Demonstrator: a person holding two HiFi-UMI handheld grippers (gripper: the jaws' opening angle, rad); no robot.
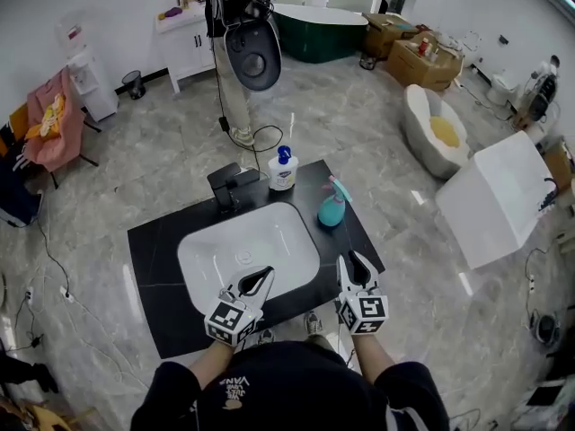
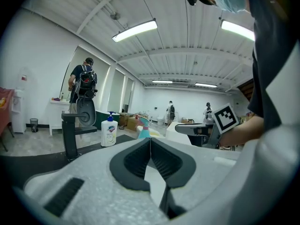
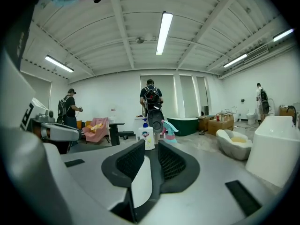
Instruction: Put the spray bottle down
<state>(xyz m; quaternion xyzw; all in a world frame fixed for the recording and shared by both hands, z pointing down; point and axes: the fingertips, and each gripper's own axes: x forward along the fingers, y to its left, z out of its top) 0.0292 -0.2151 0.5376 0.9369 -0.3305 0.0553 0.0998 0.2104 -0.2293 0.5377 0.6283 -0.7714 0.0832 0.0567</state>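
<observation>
The teal spray bottle (image 1: pixel 332 208) stands upright on the right side of the black counter (image 1: pixel 157 268), with nothing holding it. It also shows far ahead in the left gripper view (image 2: pixel 144 131) and the right gripper view (image 3: pixel 168 129). My right gripper (image 1: pixel 357 260) (image 3: pixel 151 146) hovers at the counter's near right edge, well short of the bottle, open by a narrow gap with nothing between its pads. Over the near rim of the white sink (image 1: pixel 202 250), my left gripper (image 1: pixel 263 275) (image 2: pixel 150 139) is shut and empty.
A white soap pump bottle (image 1: pixel 283 171) and a black faucet (image 1: pixel 229 187) stand behind the sink. A person with a backpack (image 1: pixel 238 25) stands beyond the counter. A white tub (image 1: pixel 499 196), a round white basin (image 1: pixel 436 133) and cardboard boxes (image 1: pixel 422 57) are to the right.
</observation>
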